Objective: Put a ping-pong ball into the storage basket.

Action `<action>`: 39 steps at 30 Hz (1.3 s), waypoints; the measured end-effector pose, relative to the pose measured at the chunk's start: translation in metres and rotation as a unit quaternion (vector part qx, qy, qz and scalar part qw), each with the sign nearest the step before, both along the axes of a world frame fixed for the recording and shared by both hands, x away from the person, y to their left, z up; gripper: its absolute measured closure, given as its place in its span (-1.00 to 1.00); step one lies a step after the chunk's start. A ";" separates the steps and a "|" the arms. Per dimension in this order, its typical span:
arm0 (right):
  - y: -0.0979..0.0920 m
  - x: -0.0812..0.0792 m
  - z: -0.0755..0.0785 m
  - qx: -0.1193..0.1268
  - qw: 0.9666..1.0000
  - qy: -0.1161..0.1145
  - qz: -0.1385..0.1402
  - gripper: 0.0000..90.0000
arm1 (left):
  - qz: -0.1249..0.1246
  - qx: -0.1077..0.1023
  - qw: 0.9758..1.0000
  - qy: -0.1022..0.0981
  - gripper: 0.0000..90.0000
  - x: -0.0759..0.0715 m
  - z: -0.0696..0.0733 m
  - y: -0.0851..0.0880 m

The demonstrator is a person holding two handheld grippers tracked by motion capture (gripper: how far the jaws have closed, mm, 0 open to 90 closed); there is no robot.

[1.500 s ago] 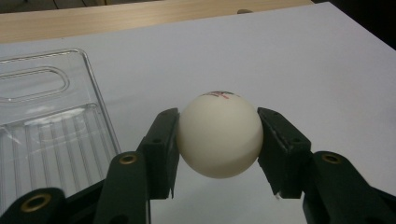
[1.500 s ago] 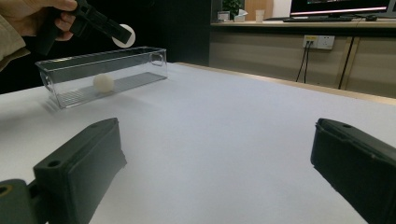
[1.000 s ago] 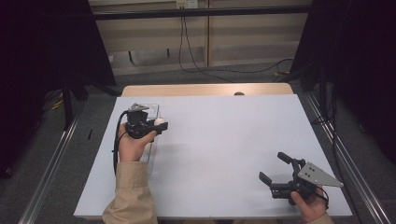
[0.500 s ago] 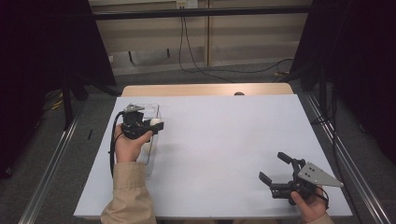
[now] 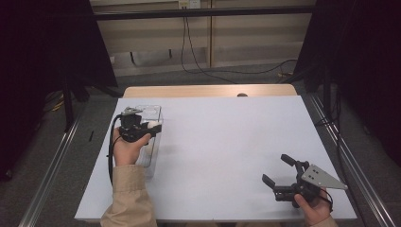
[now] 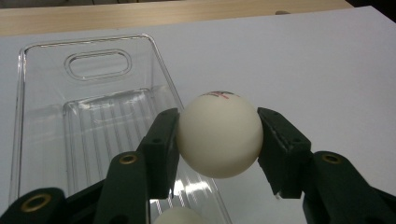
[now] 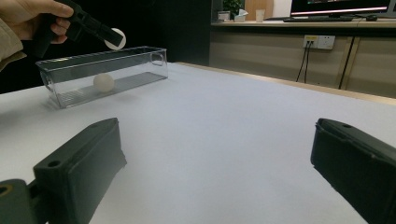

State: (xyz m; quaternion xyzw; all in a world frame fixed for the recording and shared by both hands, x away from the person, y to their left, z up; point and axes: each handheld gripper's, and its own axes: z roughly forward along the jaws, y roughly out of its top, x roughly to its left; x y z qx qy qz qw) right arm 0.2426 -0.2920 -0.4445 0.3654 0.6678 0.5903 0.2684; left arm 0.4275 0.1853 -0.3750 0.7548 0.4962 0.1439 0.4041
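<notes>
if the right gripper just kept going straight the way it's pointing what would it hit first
Probably nothing nearby. The right gripper has its jaws open over bare white table, and the way ahead looks free. The clear box sits off to one side of that line, though depth is hard to judge.

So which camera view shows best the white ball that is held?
The left gripper view: the white ball is large there, pressed between the left hand-held gripper jaws over the clear tray. The right gripper view shows it small and far; the high view barely shows it.
</notes>
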 end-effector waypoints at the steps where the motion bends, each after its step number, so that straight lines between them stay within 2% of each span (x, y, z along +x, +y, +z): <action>1: 0.000 0.000 0.000 0.000 1.000 0.000 0.000 -0.97 | 0.003 0.002 1.000 -0.002 0.14 0.000 0.000 0.001; 18: 0.000 0.000 0.000 0.000 1.000 0.000 0.000 -0.97 | 0.026 0.010 1.000 -0.004 0.13 -0.002 -0.004 0.012; 39: 0.000 0.000 0.000 0.000 1.000 -0.001 0.000 -0.97 | 0.038 0.020 0.999 -0.003 0.13 -0.002 -0.005 0.019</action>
